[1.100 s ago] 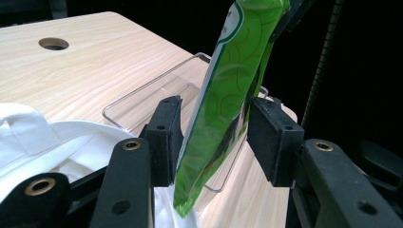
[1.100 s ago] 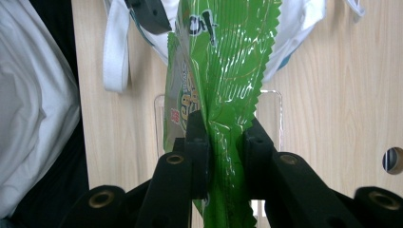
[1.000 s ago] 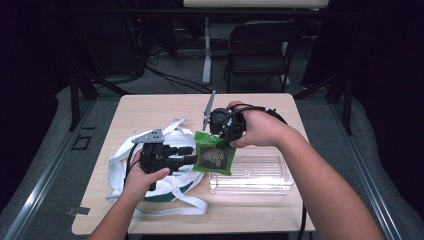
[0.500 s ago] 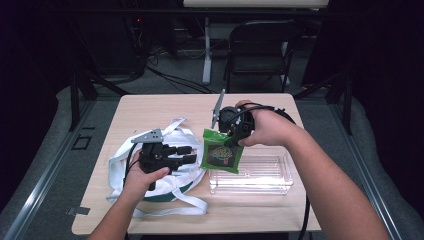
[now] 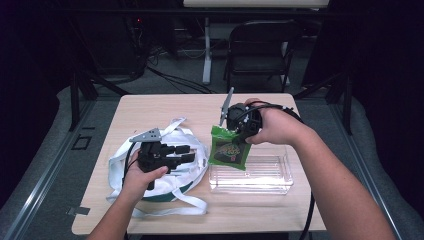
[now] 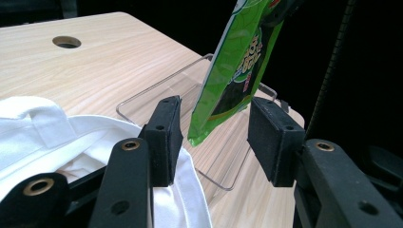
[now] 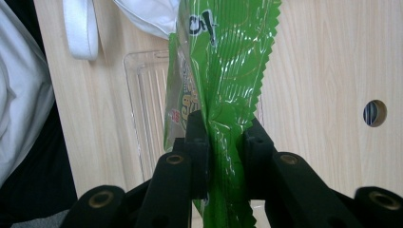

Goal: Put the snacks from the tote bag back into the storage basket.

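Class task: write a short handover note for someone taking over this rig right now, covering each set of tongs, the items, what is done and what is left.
Right tongs: shut on the green snack packet, hanging above the left end of the clear tray.
Left tongs: open, holding nothing, resting over the white bag on the table.
Done: packet lifted, out of the bag.
Left: probably lower the packet into the tray and release.

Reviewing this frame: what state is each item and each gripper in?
Green snack packet: hanging upright, pinched at its top, over the tray's left end.
Clear plastic tray: empty, flat on the table.
White bag: lying slumped.
Right gripper: shut on the packet.
Left gripper: open, over the bag.
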Motion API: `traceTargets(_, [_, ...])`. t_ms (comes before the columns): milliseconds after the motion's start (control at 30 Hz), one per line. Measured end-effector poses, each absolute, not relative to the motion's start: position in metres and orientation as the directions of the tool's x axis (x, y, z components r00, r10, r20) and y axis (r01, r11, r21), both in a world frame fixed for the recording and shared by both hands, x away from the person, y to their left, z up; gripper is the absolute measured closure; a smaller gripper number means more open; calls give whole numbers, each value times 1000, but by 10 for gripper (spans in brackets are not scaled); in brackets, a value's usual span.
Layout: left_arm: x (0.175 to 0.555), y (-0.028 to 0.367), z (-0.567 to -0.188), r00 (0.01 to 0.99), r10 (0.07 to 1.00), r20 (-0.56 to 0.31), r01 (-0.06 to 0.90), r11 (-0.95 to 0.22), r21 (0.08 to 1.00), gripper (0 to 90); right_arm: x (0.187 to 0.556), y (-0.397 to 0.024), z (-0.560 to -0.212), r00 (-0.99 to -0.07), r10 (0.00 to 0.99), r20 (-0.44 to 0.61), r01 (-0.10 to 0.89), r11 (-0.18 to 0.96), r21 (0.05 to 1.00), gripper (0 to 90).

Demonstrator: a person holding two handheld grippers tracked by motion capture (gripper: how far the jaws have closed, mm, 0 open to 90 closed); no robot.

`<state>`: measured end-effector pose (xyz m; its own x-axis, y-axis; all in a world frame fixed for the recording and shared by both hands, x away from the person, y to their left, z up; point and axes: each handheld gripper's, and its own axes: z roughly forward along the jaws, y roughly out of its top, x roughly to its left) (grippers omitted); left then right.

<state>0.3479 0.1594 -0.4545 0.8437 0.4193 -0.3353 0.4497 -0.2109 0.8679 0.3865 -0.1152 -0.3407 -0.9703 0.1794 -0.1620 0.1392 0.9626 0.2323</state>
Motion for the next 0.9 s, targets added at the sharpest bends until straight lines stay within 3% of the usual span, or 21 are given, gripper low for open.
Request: traceTargets(900, [353,167,-458,824,447,-347,466,-188,864,548,403,-121,-384,-948,149,-280,104,980,169,764])
